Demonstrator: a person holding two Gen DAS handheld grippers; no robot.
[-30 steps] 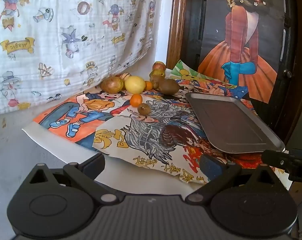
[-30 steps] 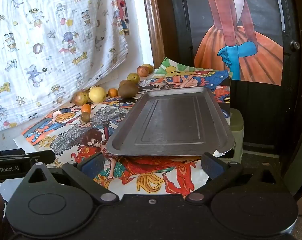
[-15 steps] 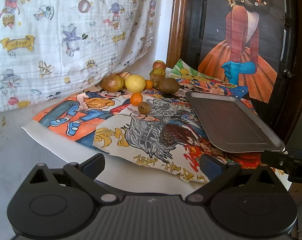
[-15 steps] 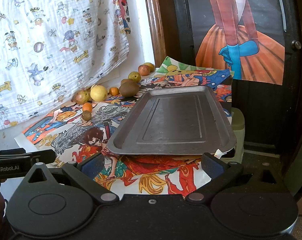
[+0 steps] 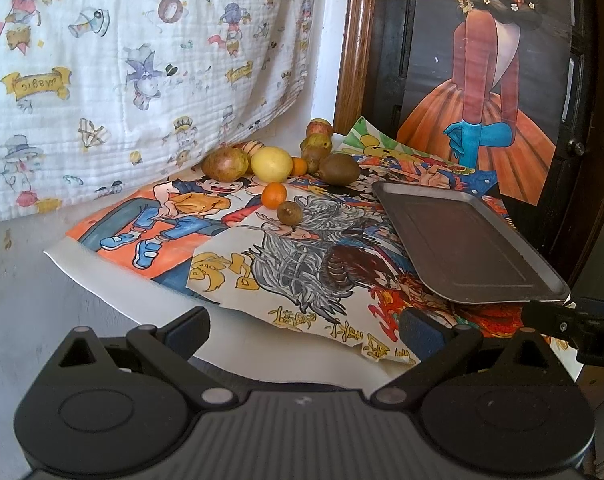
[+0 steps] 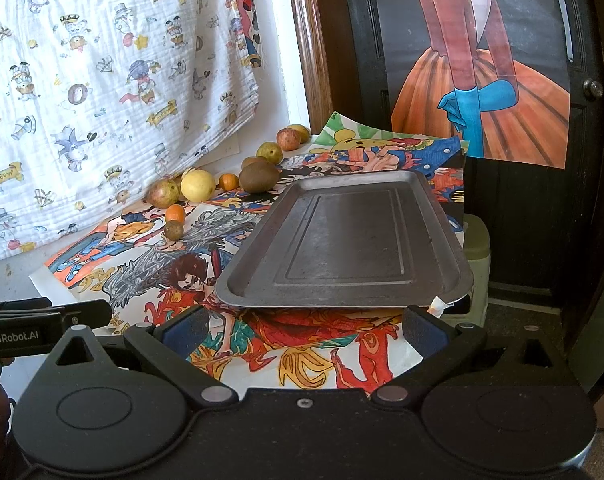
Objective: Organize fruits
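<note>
Nearest the lenses, the left claw (image 5: 302, 330) and right claw (image 6: 302, 330) both hung spread wide and empty over the cartoon-printed paper sheets (image 5: 302, 264) covering the counter. Beyond them lay the bare grey rectangular metal tray (image 6: 342, 244). Farther back, fruits clustered along the wall: a small brown round fruit (image 5: 288, 213), a small orange citrus (image 5: 273, 194), a yellow round fruit (image 5: 271, 164) and a brown oval kiwi (image 5: 339, 169). Taking the nearest loose fruit first would likely avoid nudging its neighbours. Several rear fruits overlapped, so their count stayed unclear.
</note>
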